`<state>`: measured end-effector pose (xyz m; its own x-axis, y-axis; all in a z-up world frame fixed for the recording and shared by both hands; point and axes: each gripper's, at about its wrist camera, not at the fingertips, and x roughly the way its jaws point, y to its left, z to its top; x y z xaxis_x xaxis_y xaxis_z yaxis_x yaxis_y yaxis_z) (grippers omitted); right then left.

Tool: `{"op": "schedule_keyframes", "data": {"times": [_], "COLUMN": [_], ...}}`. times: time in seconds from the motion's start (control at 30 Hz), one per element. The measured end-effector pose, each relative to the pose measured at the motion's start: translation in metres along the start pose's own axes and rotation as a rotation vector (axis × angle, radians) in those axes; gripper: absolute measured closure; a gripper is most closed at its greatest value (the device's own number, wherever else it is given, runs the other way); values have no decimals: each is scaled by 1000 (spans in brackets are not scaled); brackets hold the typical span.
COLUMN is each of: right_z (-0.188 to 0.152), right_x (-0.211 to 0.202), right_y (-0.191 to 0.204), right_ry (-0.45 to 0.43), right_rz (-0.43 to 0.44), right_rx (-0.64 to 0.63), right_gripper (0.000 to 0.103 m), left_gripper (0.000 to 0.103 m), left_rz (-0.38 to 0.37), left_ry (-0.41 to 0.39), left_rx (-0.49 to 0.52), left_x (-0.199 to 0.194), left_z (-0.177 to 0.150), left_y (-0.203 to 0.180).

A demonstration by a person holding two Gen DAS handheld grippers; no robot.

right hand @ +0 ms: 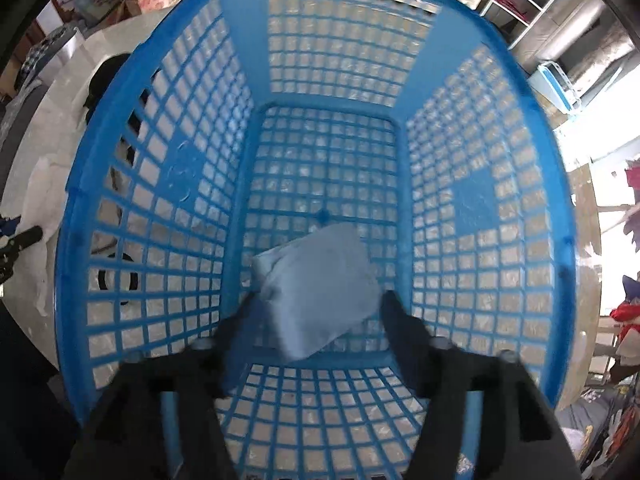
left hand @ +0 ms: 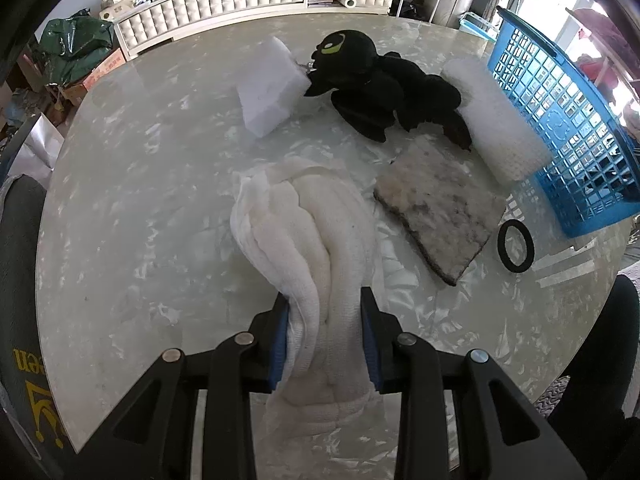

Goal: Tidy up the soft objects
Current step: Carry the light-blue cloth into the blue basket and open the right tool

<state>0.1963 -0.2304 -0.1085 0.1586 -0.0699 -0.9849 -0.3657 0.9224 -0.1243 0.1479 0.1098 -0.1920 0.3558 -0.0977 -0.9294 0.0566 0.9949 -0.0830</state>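
Note:
My left gripper is shut on a folded white towel that lies on the marble table. Beyond it lie a white foam block, a black plush toy, a white fluffy roll and a grey felt pad. The blue basket stands at the right. My right gripper is open above the inside of the blue basket. A pale blue sponge sits between its fingers over the basket floor; the picture is blurred.
A black rubber ring lies by the basket. A cabinet and boxes stand beyond the table's far edge. The towel also shows at the left of the right wrist view.

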Motion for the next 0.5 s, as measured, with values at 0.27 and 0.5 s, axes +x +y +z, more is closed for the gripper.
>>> {"op": "schedule_keyframes", "data": {"times": [0.27,0.5], "right_z": [-15,-17], "right_x": [-7,-14], "right_y": [-9,-1], "right_ry": [17,8], "right_rz": [-37,-30], "right_rx": [115,153], "right_gripper": [27,27], "left_gripper": [73,73], "left_rz": [-2,-15], "left_ry": [-8,-21], "left_rx": [2,8], "left_x": [-2,-8], "left_z": [-1,-6], "left_y": [1,2]}}
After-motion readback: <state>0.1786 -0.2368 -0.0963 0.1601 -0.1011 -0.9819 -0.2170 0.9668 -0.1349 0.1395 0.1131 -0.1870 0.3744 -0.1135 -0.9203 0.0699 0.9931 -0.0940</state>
